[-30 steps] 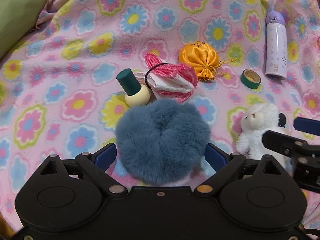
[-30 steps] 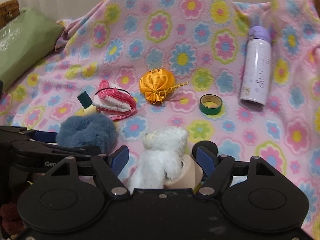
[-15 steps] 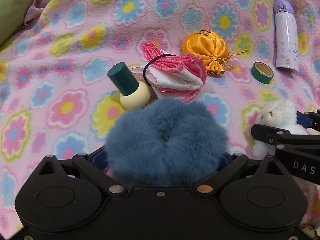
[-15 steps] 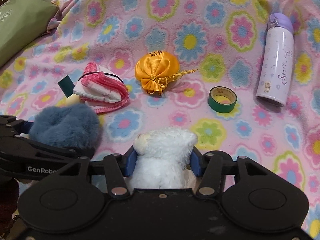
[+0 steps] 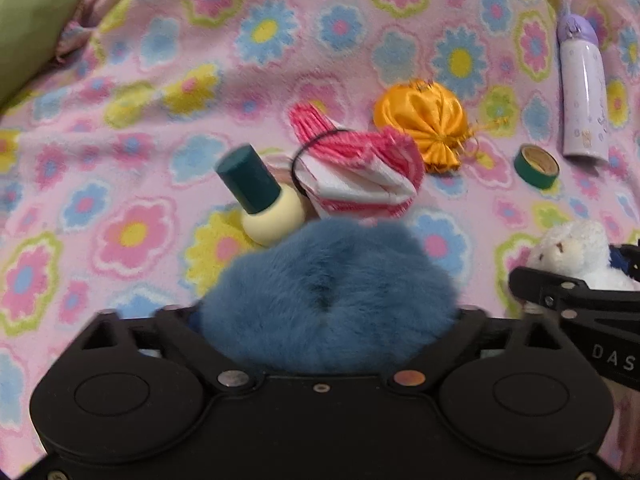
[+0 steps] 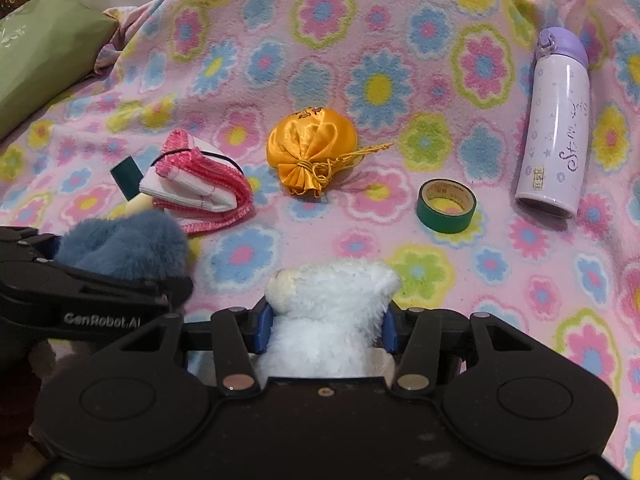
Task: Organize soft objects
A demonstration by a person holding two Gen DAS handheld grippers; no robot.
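Observation:
My left gripper (image 5: 326,312) is shut on a fluffy blue scrunchie (image 5: 328,292), which hides its fingertips; the scrunchie also shows in the right wrist view (image 6: 124,244). My right gripper (image 6: 326,320) is shut on a white plush bear (image 6: 332,304), seen in the left wrist view (image 5: 576,254) at the right edge. A folded pink-and-white cloth (image 5: 360,176) (image 6: 200,188) bound by a black band and an orange satin pouch (image 5: 424,120) (image 6: 312,148) lie on the flowered blanket (image 5: 120,120) beyond both grippers.
A bottle with a dark green cap (image 5: 264,204) leans against the cloth. A green tape roll (image 6: 446,206) and a lilac flask (image 6: 554,120) lie at the right. A green cushion (image 6: 36,52) is at the far left.
Both grippers have closed: the left on the blue scrunchie, the right on the white bear. Both have since lifted slightly with their loads.

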